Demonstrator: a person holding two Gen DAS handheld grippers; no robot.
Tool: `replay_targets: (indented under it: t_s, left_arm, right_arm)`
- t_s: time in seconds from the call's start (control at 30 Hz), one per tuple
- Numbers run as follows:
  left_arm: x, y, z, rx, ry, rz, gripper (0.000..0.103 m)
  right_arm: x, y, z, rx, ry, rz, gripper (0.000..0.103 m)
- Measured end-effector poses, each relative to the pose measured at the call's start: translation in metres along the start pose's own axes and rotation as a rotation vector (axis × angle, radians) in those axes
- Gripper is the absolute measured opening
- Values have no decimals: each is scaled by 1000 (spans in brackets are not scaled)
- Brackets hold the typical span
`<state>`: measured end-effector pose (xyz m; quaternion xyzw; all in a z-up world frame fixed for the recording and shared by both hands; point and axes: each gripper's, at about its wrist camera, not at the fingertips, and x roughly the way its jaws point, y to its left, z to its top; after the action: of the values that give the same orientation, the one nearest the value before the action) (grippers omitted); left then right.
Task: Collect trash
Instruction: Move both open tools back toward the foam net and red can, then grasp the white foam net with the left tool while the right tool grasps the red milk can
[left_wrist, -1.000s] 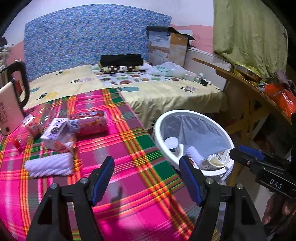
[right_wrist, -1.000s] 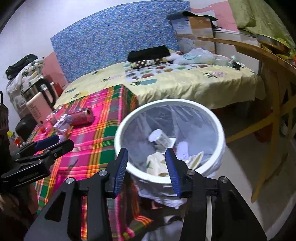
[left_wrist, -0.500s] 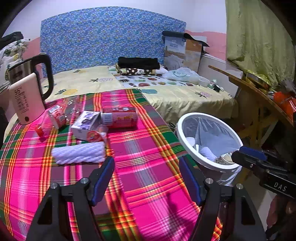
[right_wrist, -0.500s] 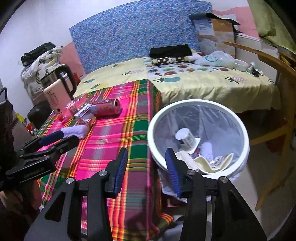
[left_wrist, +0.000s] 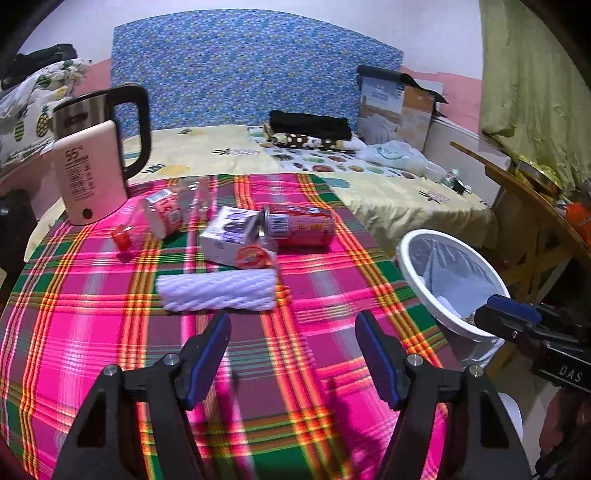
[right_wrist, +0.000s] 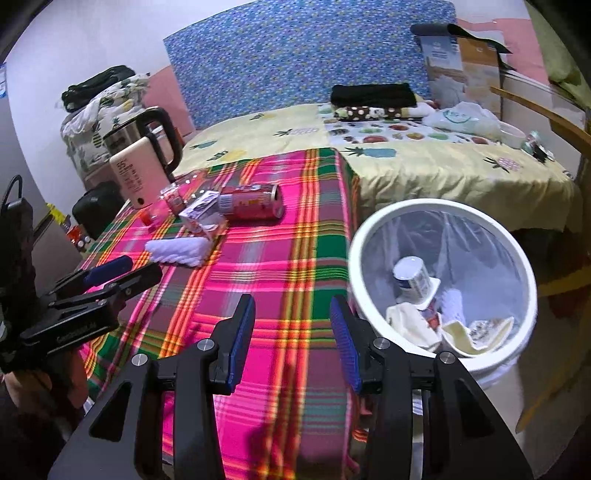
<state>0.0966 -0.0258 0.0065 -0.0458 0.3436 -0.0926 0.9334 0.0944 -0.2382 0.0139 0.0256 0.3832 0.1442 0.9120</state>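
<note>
On the plaid tablecloth (left_wrist: 332, 369) lie a red drink can (left_wrist: 301, 225), a small white and purple carton (left_wrist: 229, 234), a round orange-topped lid (left_wrist: 253, 256), a clear bottle with a red label (left_wrist: 159, 218) and a white ribbed wad (left_wrist: 218, 293). My left gripper (left_wrist: 292, 325) hovers just short of the wad, jaws wide and closing slightly, nothing between them. My right gripper (right_wrist: 291, 317) is open and empty over the table's near edge, beside the white lined bin (right_wrist: 436, 205). The bin holds a cup (right_wrist: 412, 277) and crumpled paper. The can (right_wrist: 251, 203) and wad (right_wrist: 179, 251) lie far left of it.
A pink and steel kettle (left_wrist: 92, 162) stands at the table's back left. Behind the table is a bed with a yellow sheet (left_wrist: 388, 195), folded clothes and a cardboard box. A wooden table (left_wrist: 517, 192) stands right of the bin (left_wrist: 448, 280).
Both views have swung left, away from the bin and toward the trash on the table. The wad and can now sit nearer the centre of the left wrist view. The left jaws narrowed slightly.
</note>
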Motion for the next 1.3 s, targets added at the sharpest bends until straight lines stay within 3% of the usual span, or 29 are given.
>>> replay_targets:
  t_s: [0.4, 0.87, 1.07, 1.2, 1.3]
  left_arm:
    - [7, 39, 12, -51, -5, 41, 72]
    - [47, 69, 31, -7, 28, 42, 72]
    - [75, 69, 35, 99, 98, -51, 73]
    - [79, 62, 27, 186, 132, -49, 73]
    - [77, 54, 20, 257, 145, -5, 73]
  right_arm:
    - [11, 17, 13, -36, 0, 22, 44]
    - [29, 24, 23, -57, 29, 26, 44]
    - [38, 27, 24, -59, 49, 27, 44]
    - [40, 26, 25, -58, 57, 29, 44]
    - [39, 28, 24, -59, 60, 36, 44]
